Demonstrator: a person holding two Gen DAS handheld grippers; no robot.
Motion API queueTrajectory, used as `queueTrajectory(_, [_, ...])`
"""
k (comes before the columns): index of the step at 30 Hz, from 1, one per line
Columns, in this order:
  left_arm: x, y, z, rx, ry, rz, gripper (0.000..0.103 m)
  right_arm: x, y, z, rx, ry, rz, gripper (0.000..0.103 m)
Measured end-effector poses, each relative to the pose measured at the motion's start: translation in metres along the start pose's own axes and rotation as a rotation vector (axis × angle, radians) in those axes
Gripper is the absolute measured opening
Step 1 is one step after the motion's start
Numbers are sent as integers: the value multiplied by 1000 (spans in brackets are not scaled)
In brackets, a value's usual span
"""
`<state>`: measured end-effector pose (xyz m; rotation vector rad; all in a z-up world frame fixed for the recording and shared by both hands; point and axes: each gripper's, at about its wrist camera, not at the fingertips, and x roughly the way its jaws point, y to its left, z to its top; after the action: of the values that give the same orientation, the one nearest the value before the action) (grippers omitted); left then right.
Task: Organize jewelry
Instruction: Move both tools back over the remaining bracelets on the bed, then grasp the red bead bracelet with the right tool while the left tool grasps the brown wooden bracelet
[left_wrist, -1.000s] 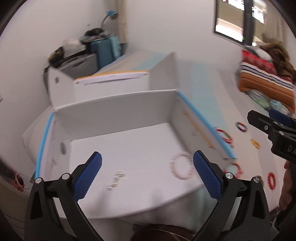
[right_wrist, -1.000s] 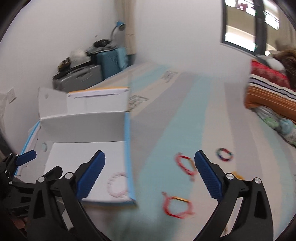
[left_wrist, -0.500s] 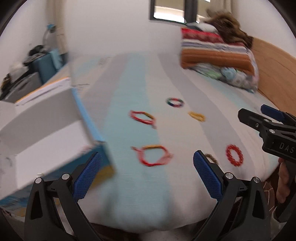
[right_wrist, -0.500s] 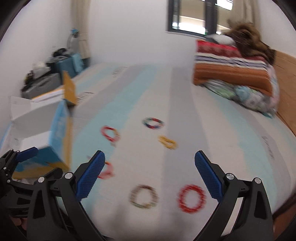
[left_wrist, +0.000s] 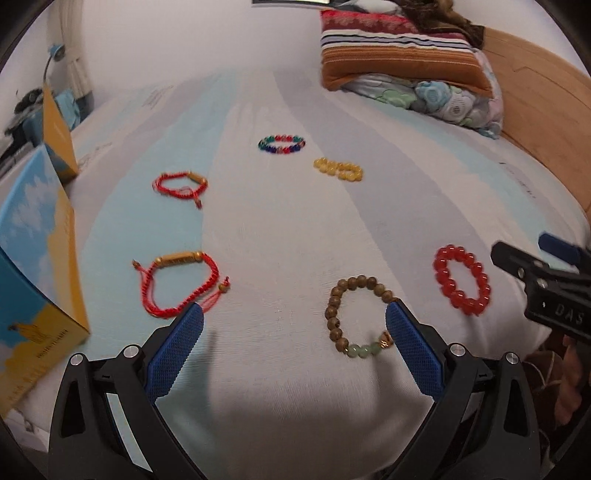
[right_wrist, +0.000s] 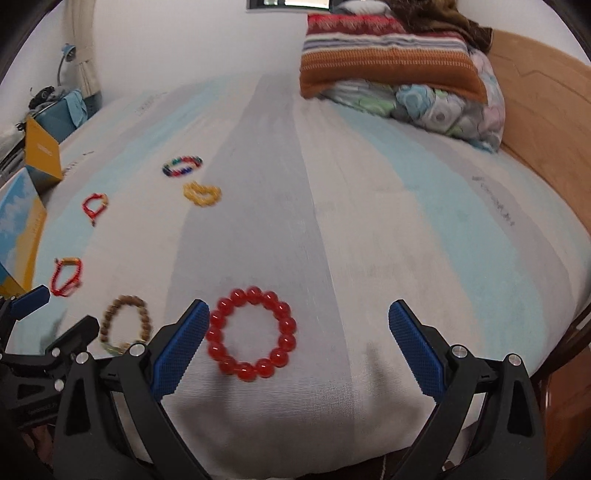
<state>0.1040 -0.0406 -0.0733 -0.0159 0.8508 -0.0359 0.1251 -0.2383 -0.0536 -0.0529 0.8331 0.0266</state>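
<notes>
The bed (right_wrist: 369, 229), striped pale blue, grey and white, carries six bracelets spread well apart, with the blue-and-yellow box (left_wrist: 33, 266) at its left edge as the likely place to put them. Both claws hang wide open and empty over the near edge: the left claw (left_wrist: 293, 345) between the red cord bracelet (left_wrist: 181, 286) and the brown bead bracelet (left_wrist: 356, 317), the right claw (right_wrist: 297, 343) with the red bead bracelet (right_wrist: 251, 334) just inside its left finger. For a clean pick, the right claw should probably shift left to centre on one side of that ring, drop until the pads straddle the beads, then close gently, since round glossy beads may roll off into the soft sheet. Farther off lie the multicoloured bracelet (left_wrist: 281, 144), the yellow bead bracelet (left_wrist: 338, 169) and a smaller red cord bracelet (left_wrist: 180, 186).
</notes>
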Motion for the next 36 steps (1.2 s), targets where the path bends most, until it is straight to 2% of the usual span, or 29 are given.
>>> queueTrajectory(5, [16, 2, -7, -28, 8, -8, 95, 20, -5, -9, 13, 37, 11, 93])
queueTrajectory(7, [21, 1, -8, -25, 11, -8, 90, 27, -5, -13, 13, 53, 27, 93])
queueTrajectory(9, [25, -5, -11, 4, 7, 6, 86, 33, -3, -16, 1, 70, 35, 86])
queueTrajectory(11, [26, -9, -13, 33, -1, 13, 81, 38, -2, -19, -9, 95, 47, 74])
queueTrajectory(13, [26, -10, -13, 42, 0, 12, 71, 38, -3, -21, -9, 91, 60, 72])
queueTrajectory(16, [24, -9, -15, 57, -8, 15, 59, 37, -4, -22, -2, 92, 56, 55])
queueTrajectory(18, [24, -8, -16, 66, -10, 14, 53, 37, -4, -23, -4, 90, 63, 50])
queueTrajectory(20, [22, -6, -15, 69, -11, 10, 45, 37, -3, -22, 1, 87, 58, 39])
queueTrajectory(21, [21, -6, -15, 70, -10, 7, 37, 36, -2, -22, 0, 84, 57, 36])
queueTrajectory(23, [20, -5, -15, 73, -10, 8, 27, 35, -1, -22, 1, 80, 55, 20])
queueTrajectory(25, [19, -3, -15, 72, -8, -2, 15, 34, -2, -21, 11, 75, 63, 17])
queueTrajectory(27, [16, 1, -15, 58, -6, -24, 9, 33, -4, -21, 23, 68, 71, 16])
queueTrajectory(34, [12, 4, -16, 61, -1, -53, 8, 27, -9, -18, 58, 38, 103, 15])
queueTrajectory(36, [11, 4, -16, 62, -2, -57, 8, 24, -9, -17, 60, 21, 120, 10])
